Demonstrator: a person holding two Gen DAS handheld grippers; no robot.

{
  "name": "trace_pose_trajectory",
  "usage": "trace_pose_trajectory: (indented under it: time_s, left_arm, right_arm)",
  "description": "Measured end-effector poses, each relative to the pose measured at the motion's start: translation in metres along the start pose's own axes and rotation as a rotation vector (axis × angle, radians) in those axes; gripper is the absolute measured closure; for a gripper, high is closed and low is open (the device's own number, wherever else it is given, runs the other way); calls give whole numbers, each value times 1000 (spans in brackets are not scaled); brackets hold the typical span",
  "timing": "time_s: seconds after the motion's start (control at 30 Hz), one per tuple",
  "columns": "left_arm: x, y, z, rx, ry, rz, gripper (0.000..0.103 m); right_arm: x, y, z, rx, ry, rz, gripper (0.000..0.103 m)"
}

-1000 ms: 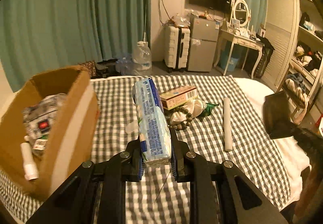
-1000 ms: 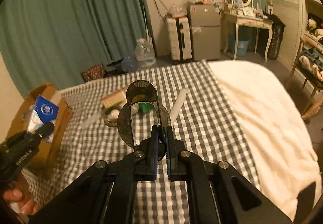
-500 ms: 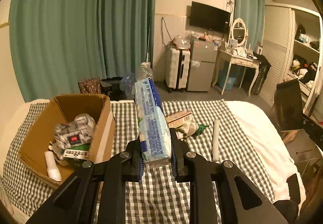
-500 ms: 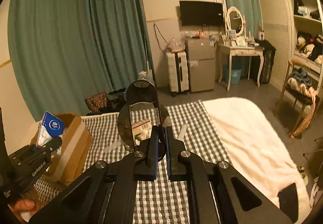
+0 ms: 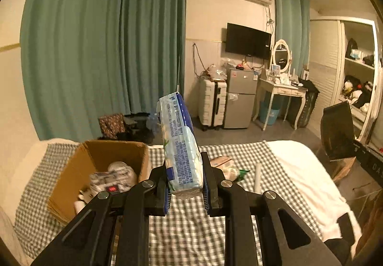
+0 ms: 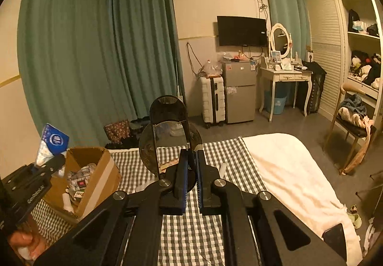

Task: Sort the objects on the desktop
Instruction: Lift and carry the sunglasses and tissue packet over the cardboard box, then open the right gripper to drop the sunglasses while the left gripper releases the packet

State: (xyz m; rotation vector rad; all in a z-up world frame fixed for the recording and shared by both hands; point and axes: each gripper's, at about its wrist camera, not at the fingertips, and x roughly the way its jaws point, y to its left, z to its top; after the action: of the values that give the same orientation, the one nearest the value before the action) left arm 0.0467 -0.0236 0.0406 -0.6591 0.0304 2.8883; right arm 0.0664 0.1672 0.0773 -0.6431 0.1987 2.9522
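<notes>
Checked bedding (image 5: 182, 237) covers the bed we work over, with teal curtains (image 5: 95, 50) behind. Our left gripper (image 5: 185, 190) is clamped on a pack of tissues (image 5: 180, 146), which stands upright between the pads, high above the bedding and just right of the cardboard box (image 5: 71, 177). Our right gripper (image 6: 190, 184) is pressed shut on the base of a small dark folding mirror (image 6: 167, 136), held upright over the middle of the bed.

To do this well, we judge we should swing the tissue pack over the box opening, lower it past the rim, then release; the soft pack may sag or tip, so we keep the grip firm until it is inside. The mirror needs a gentle set-down.

The box already holds crumpled wrappers (image 5: 112, 177), something with a red label, and a small white bottle (image 6: 67, 201). A white tube (image 5: 258, 177) and a small carton (image 5: 221, 161) lie on the bedding.
</notes>
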Motion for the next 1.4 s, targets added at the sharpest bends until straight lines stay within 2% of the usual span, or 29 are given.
trace_pose_trajectory:
  time_s: [0.3, 0.4, 0.47, 0.73, 0.83, 0.97, 1.1, 1.27, 1.4]
  left_arm:
    - [9, 47, 7, -33, 9, 6, 82]
    - [10, 66, 7, -35, -18, 32, 82]
    - [17, 81, 6, -34, -9, 61, 82]
    - [36, 117, 2, 10, -1, 114, 82]
    - [41, 121, -3, 61, -12, 149, 82]
    - [54, 127, -11, 61, 24, 143, 82]
    - [63, 138, -18, 51, 27, 124, 82]
    - [82, 162, -33, 31, 87, 167, 82]
    - [98, 183, -42, -32, 150, 194, 82]
  right_arm:
    - [19, 31, 7, 28, 8, 17, 97]
    - [23, 50, 5, 39, -16, 20, 97]
    - [28, 59, 2, 48, -19, 32, 97]
    - [59, 104, -3, 14, 27, 95, 97]
    - [68, 124, -7, -16, 38, 124, 97]
    - [84, 153, -19, -60, 61, 157, 97]
    - [104, 178, -28, -103, 106, 185, 97]
    - [125, 207, -40, -134, 139, 228, 97]
    - [141, 229, -48, -158, 163, 253, 97]
